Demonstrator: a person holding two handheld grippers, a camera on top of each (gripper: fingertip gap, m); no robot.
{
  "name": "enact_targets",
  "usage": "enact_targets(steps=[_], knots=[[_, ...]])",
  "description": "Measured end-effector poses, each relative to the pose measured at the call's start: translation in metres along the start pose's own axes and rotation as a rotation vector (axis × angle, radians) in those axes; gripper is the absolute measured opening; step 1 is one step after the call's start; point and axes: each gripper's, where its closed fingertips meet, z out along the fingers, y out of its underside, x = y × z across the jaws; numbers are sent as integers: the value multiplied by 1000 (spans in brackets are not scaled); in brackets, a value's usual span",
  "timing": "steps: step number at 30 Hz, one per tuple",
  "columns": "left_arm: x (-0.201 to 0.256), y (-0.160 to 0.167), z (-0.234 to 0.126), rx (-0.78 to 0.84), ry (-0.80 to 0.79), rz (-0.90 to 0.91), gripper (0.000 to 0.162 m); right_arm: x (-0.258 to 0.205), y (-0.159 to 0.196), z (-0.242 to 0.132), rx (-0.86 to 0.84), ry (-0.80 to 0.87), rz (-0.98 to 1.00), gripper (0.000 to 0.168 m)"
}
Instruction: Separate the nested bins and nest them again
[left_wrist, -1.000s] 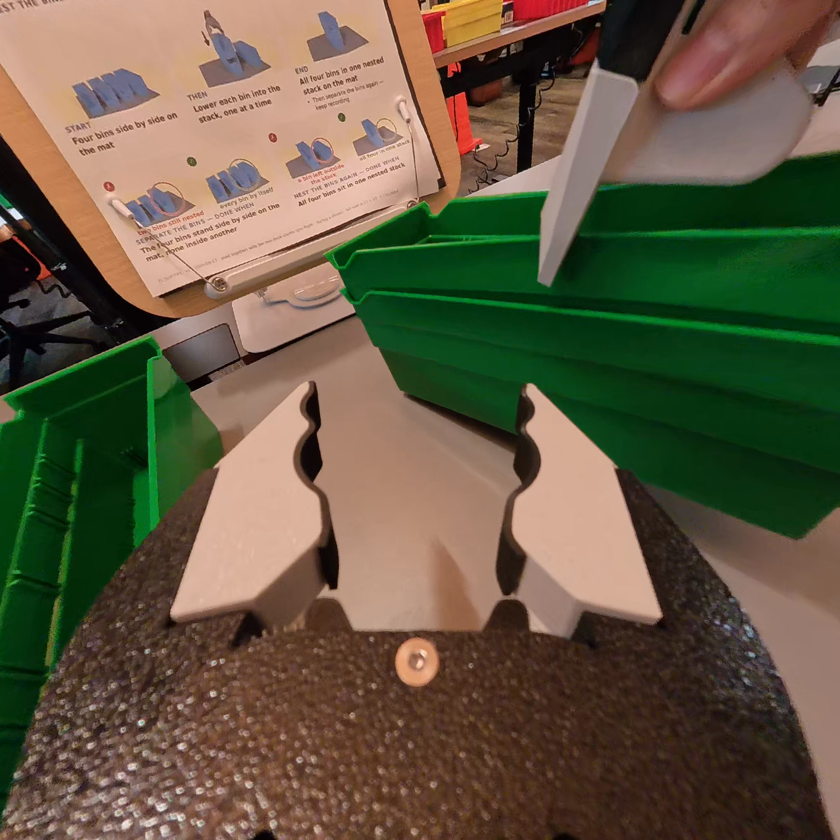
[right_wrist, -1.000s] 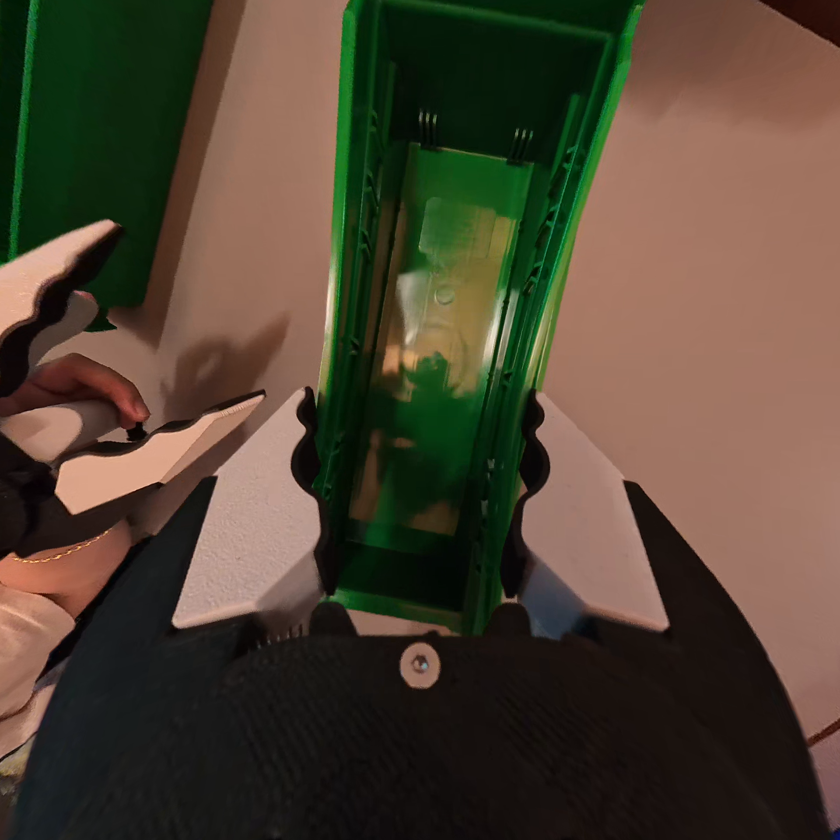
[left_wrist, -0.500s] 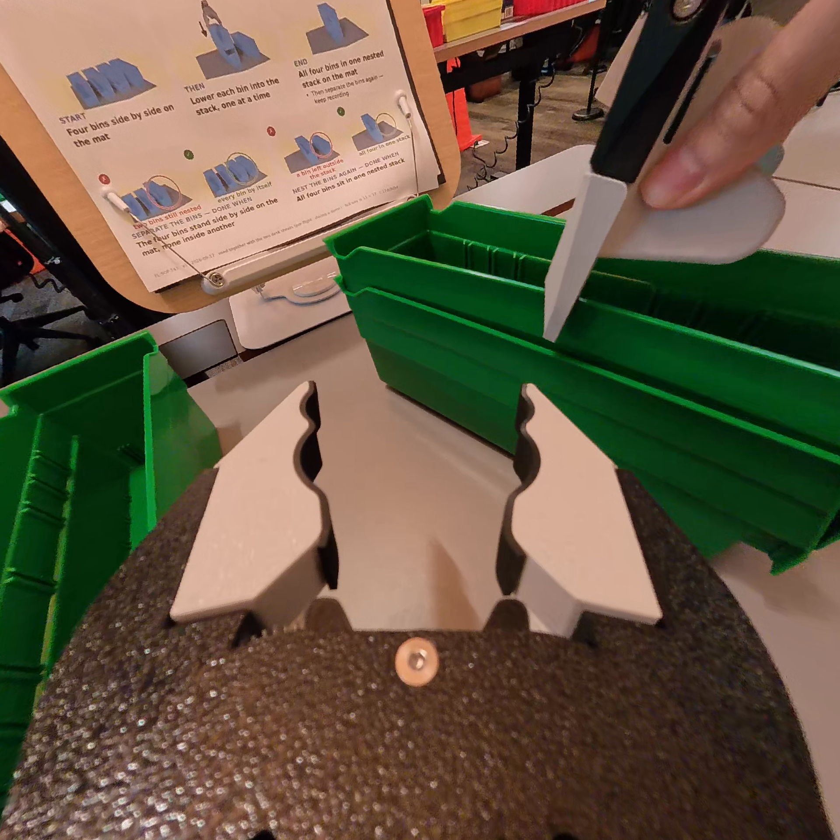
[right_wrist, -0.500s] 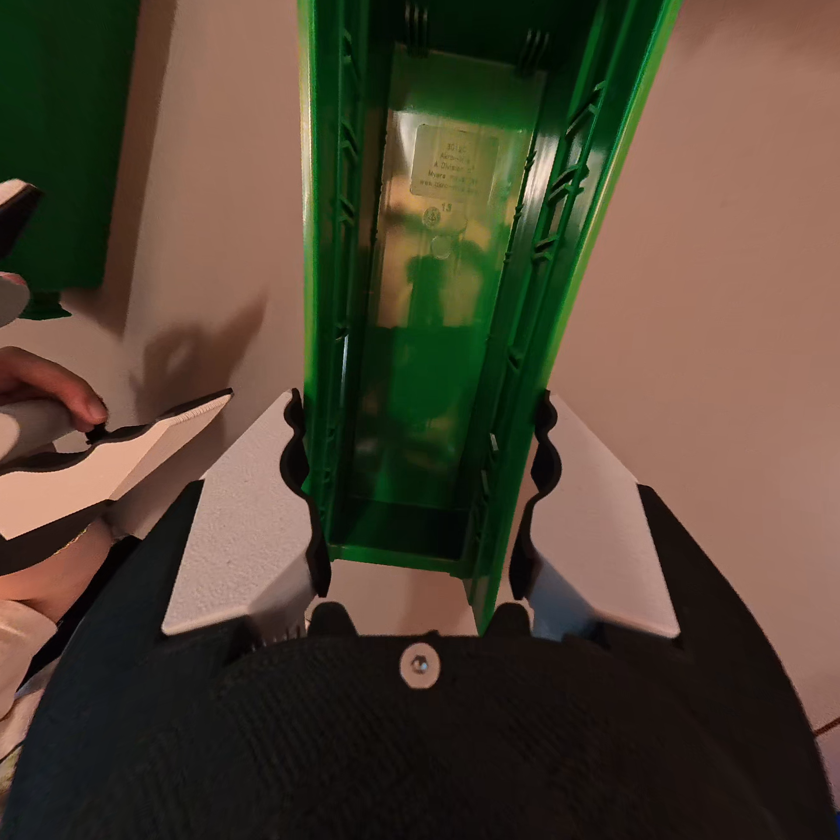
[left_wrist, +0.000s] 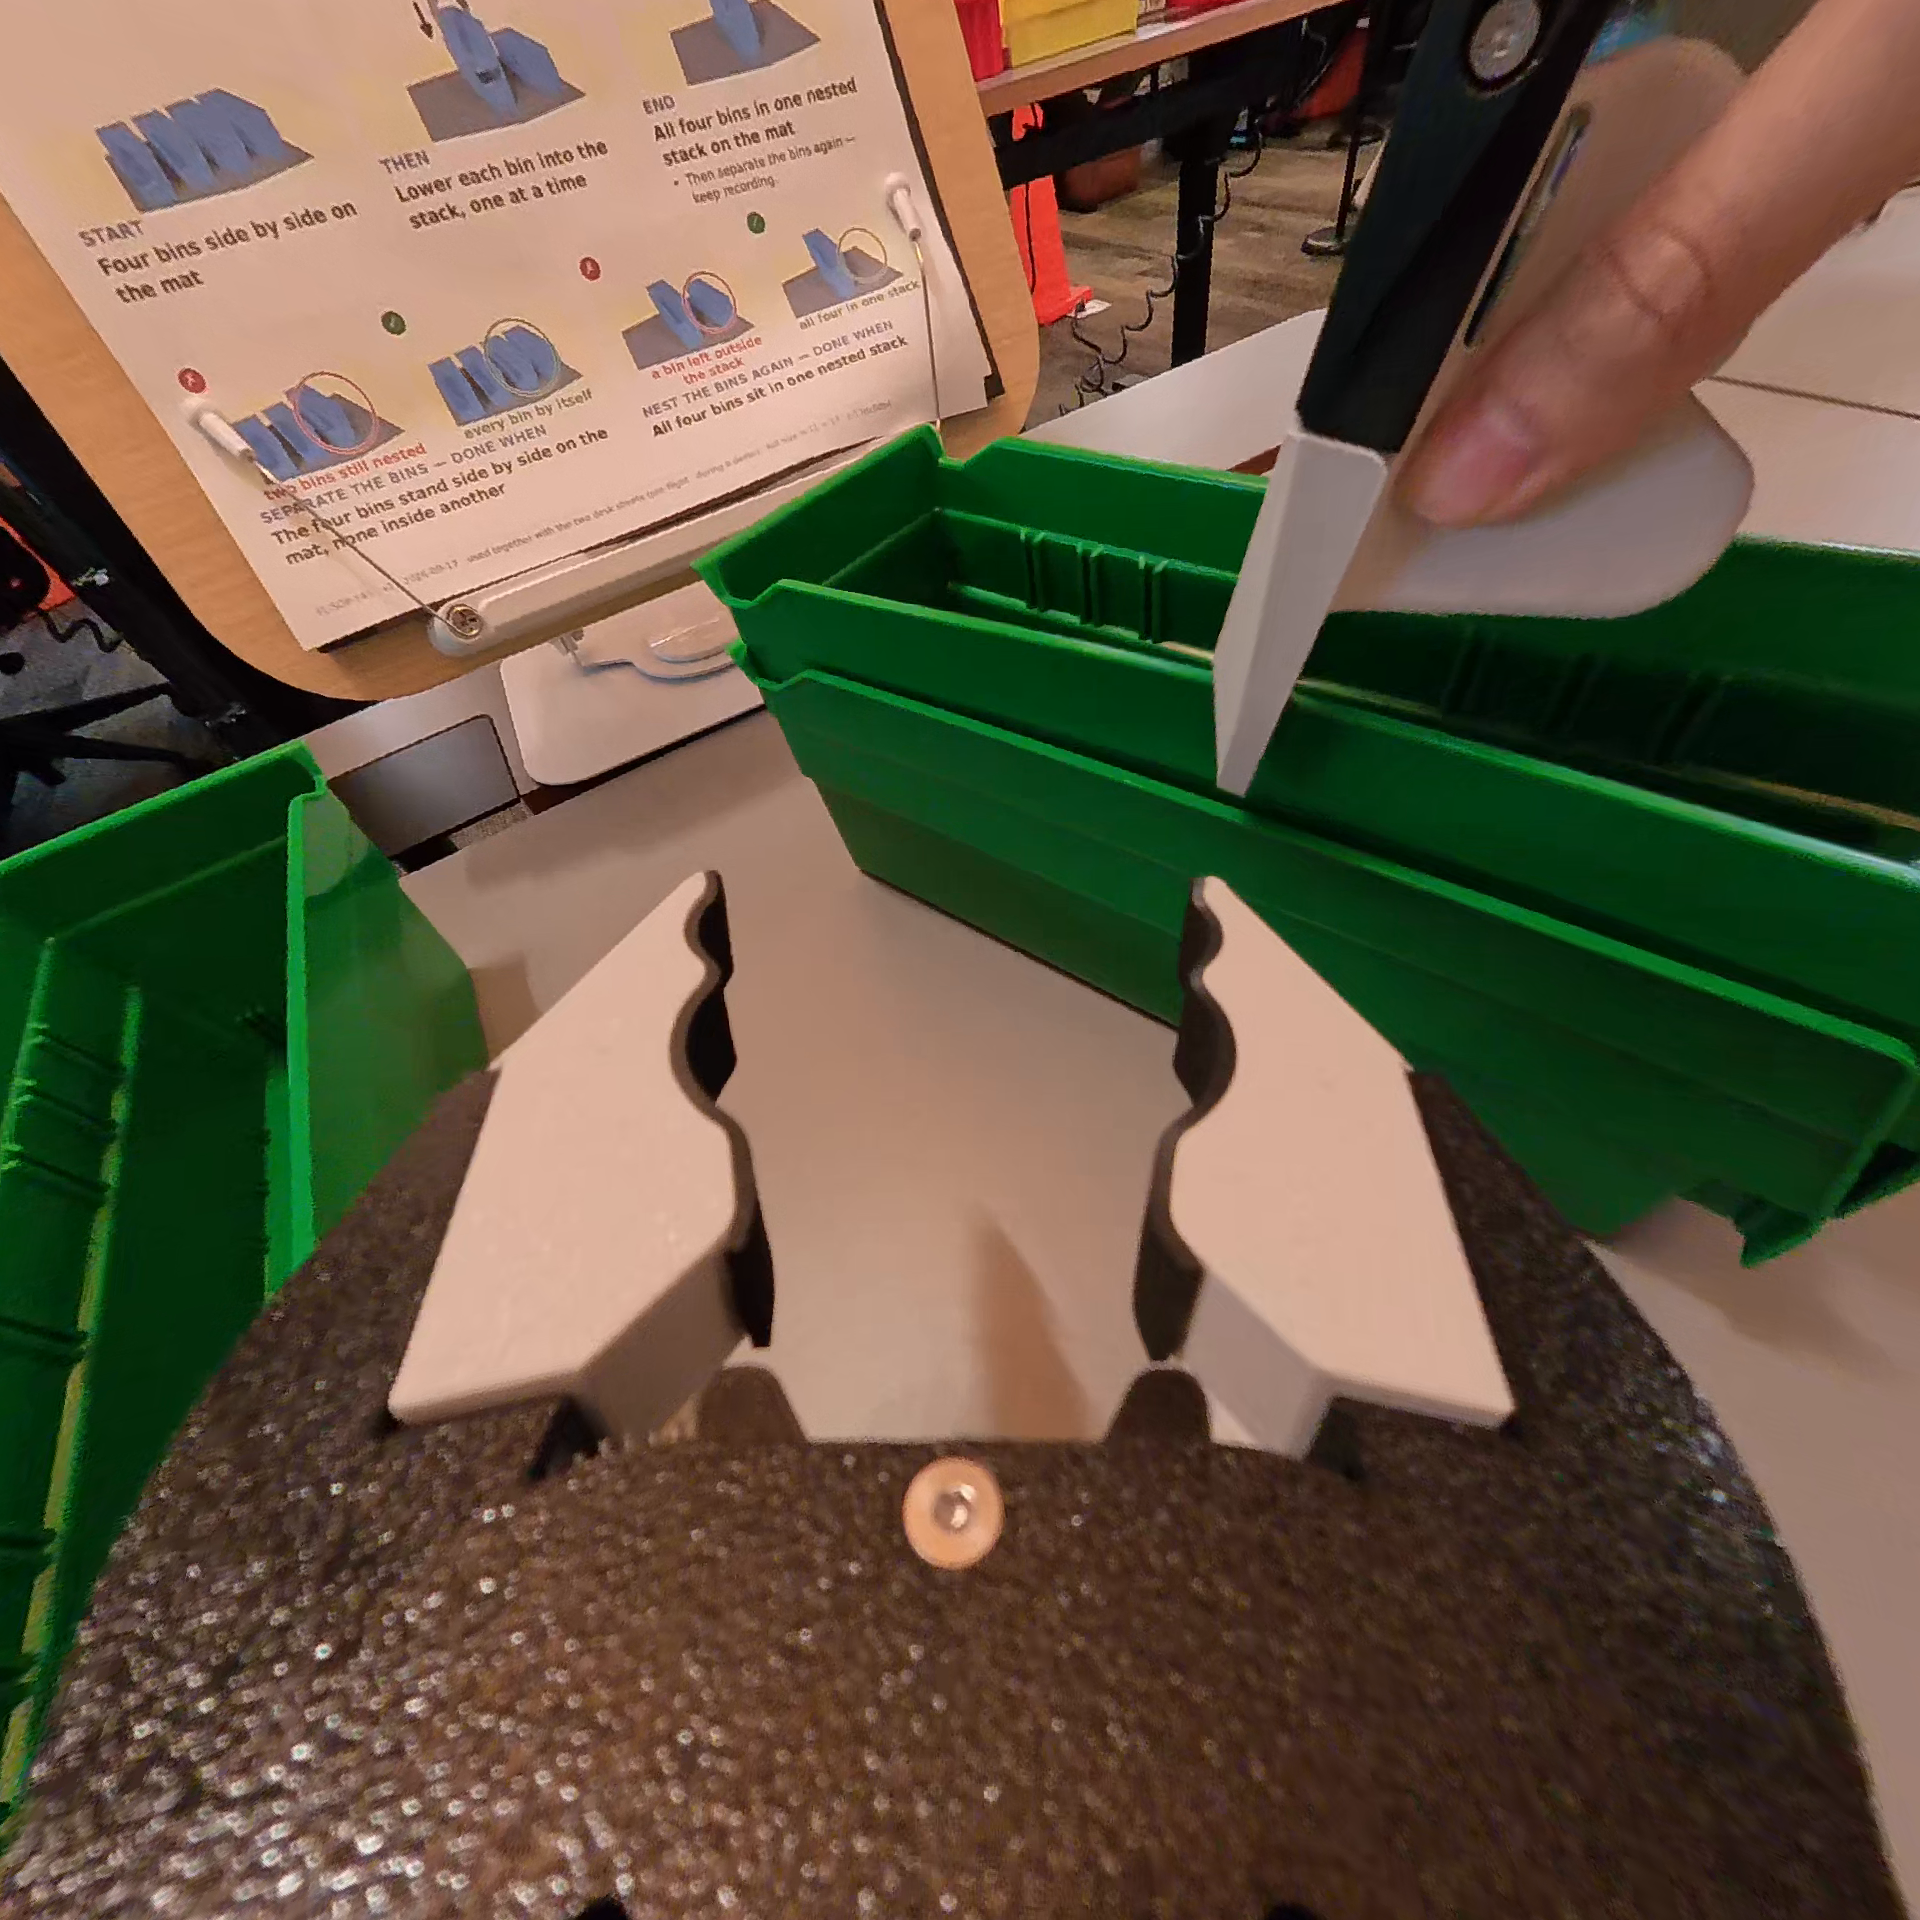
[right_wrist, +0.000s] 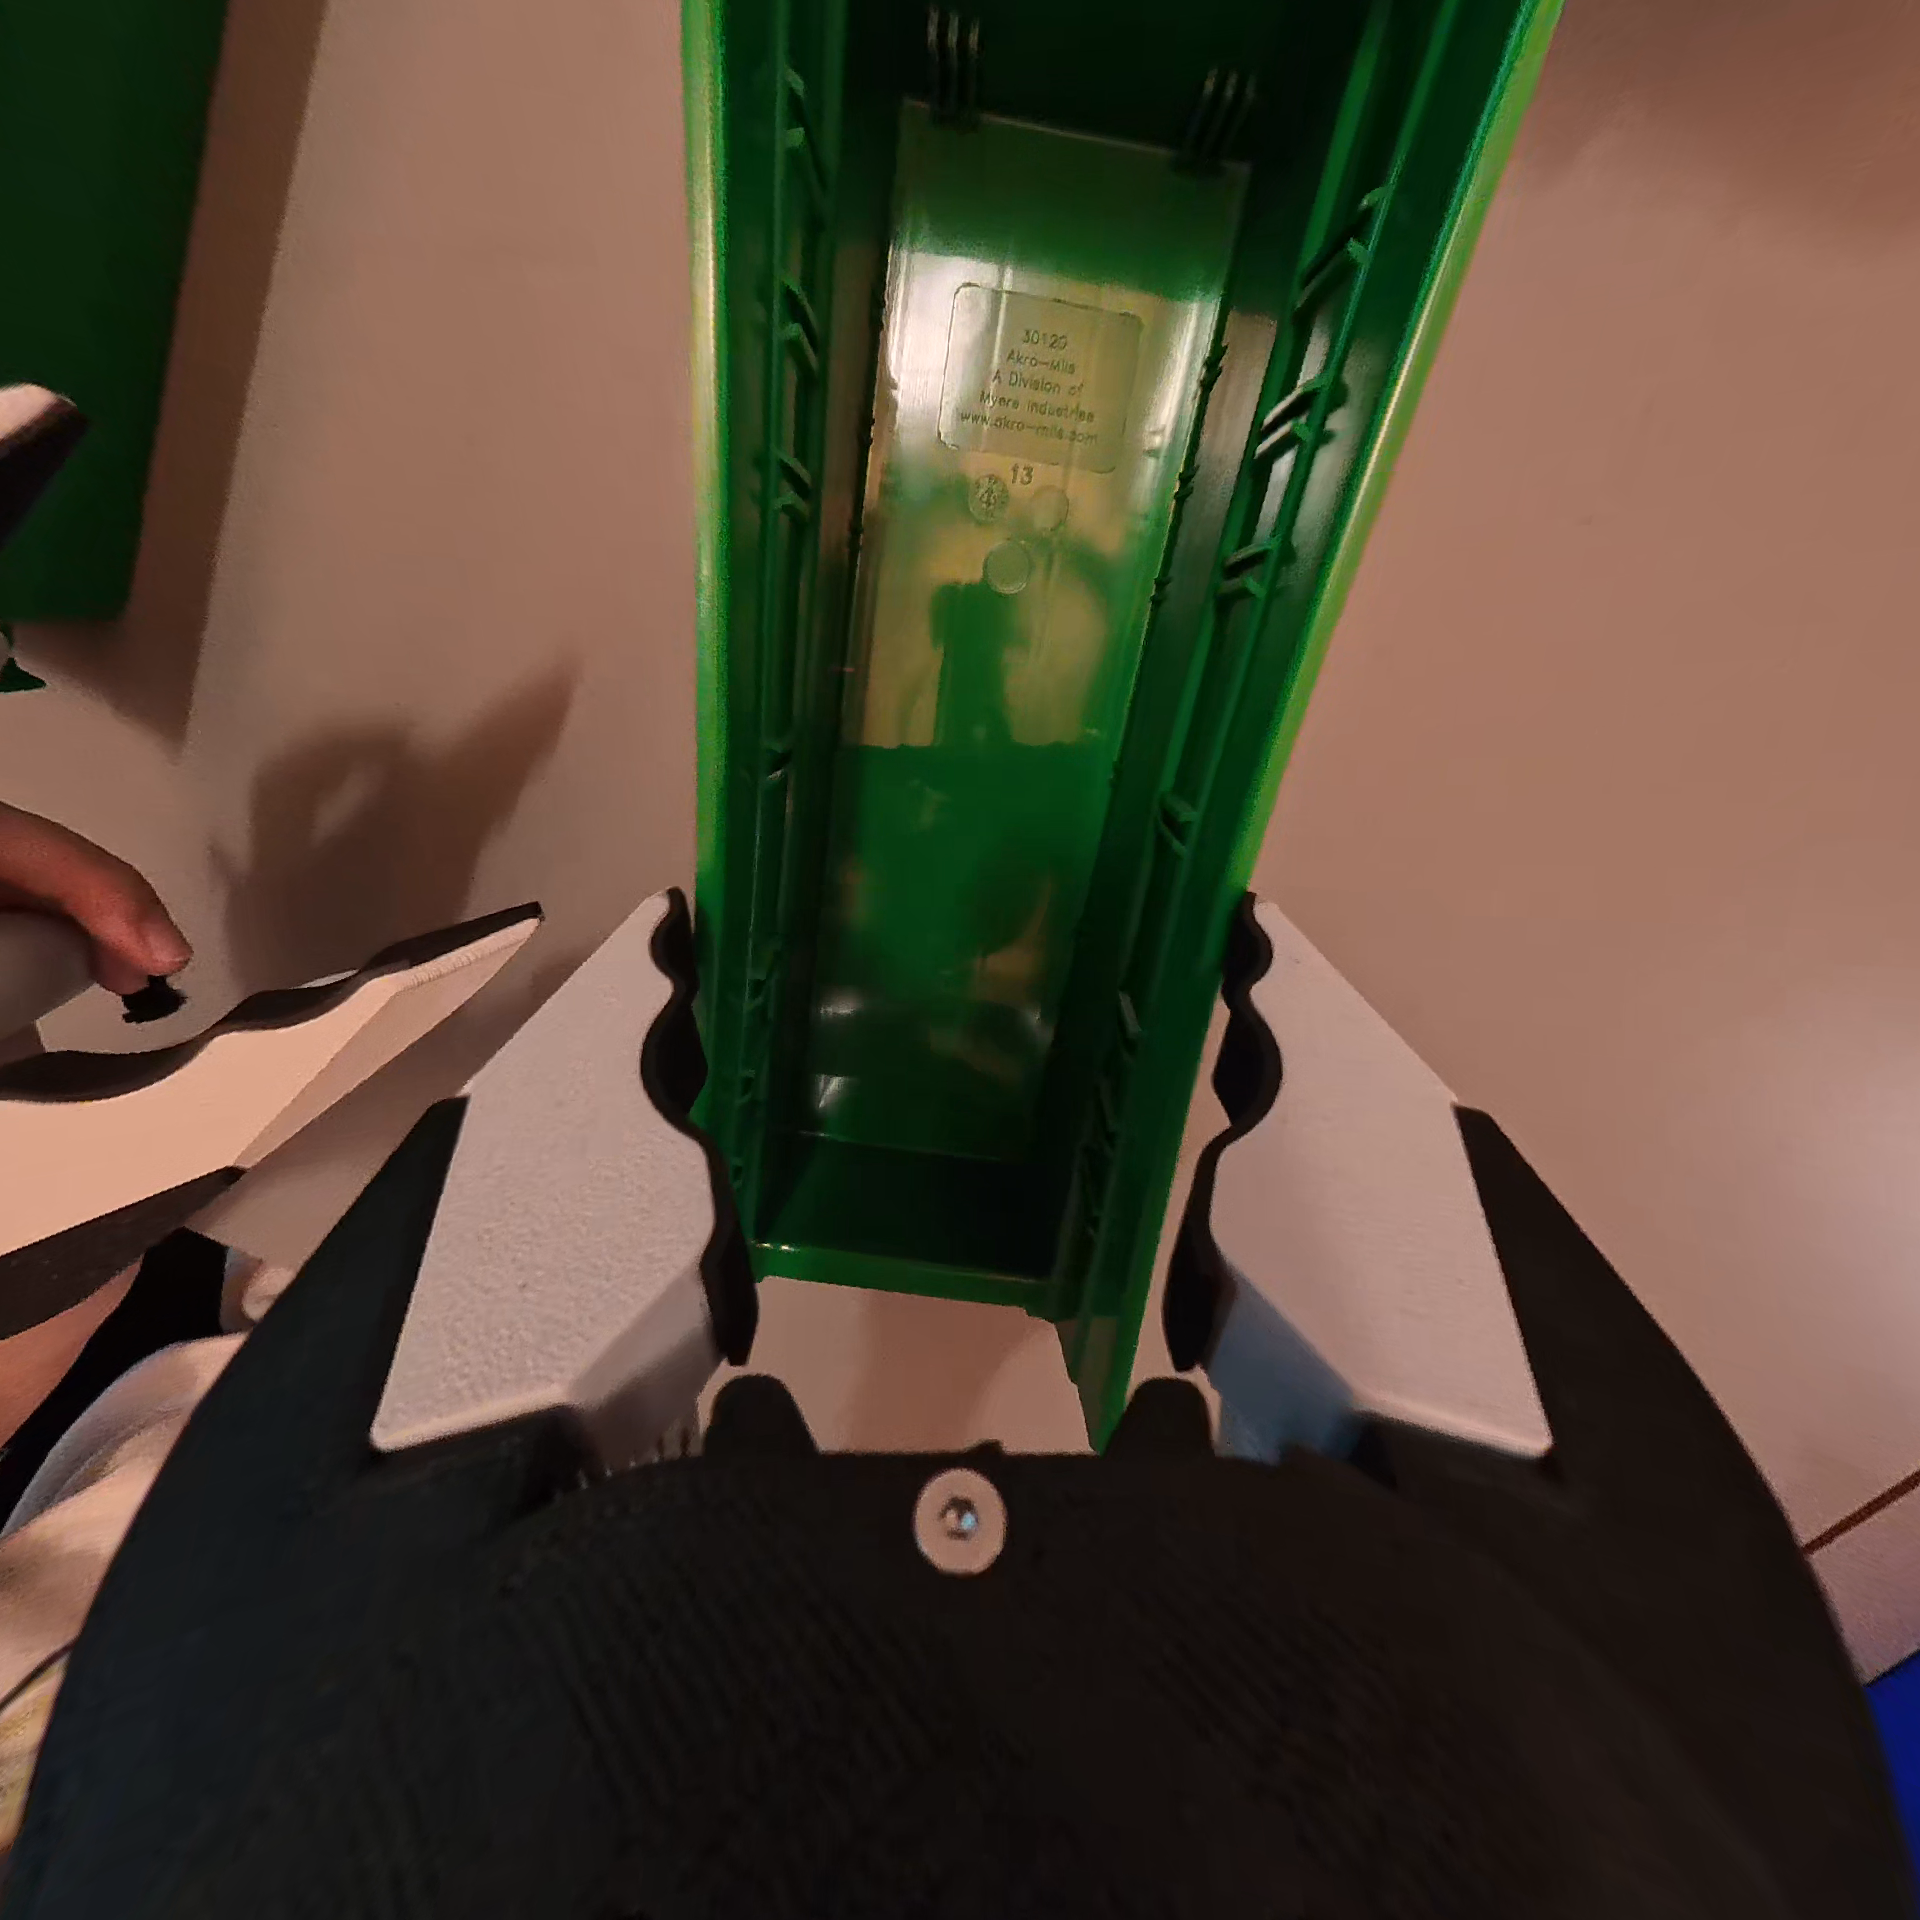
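Lowered since a second ago, the long green plastic bin (right_wrist: 997, 644) that the right tool (right_wrist: 961, 1122) straddles now sits deeper in the green bin (left_wrist: 1455, 935) beneath it, so fewer rims show in the left wrist view than before. The right tool's fingers have also spread a little: one pad (right_wrist: 681, 1049) lies against the bin's left wall, while the other stands just off the right wall, so I judge the grip is being let go rather than held.

That nested stack rests on the pale bench (left_wrist: 935, 1039), toward its far right side as the left wrist view has it, in front of a wooden board carrying a printed instruction sheet (left_wrist: 499, 260). Another green plastic bin (left_wrist: 156, 1039) stands alone near the bench's left edge, well apart from the stack.

Spread wide and holding nothing, the left tool (left_wrist: 956, 1060) hovers over bare bench between the lone bin and the stack.

Taken together, one bin has just gone back into the stack, and the lone bin at the left looks like the next to be nested.
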Motion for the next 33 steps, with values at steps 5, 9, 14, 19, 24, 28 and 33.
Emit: enact_targets(steps=[5,9,14,19,24,28,33], knots=[[3,1,1,-4,9,6,85,1,1,-2,-15,-31,6,94],[5,2,2,-9,12,5,85,-1,1,-4,0,-81,7,92],[7,2,2,-10,17,6,85,-1,-3,-6,36,-99,-3,91],[6,0,1,-3,25,-13,85,-1,-10,-13,80,-106,-18,87],[9,3,3,-9,40,-22,85,-3,-11,-20,95,-125,-14,86],[9,2,2,-9,44,-19,85,-3,-10,-23,98,-136,-1,87],[4,1,0,-4,36,-31,85,-5,-12,-26,110,-156,28,87]])
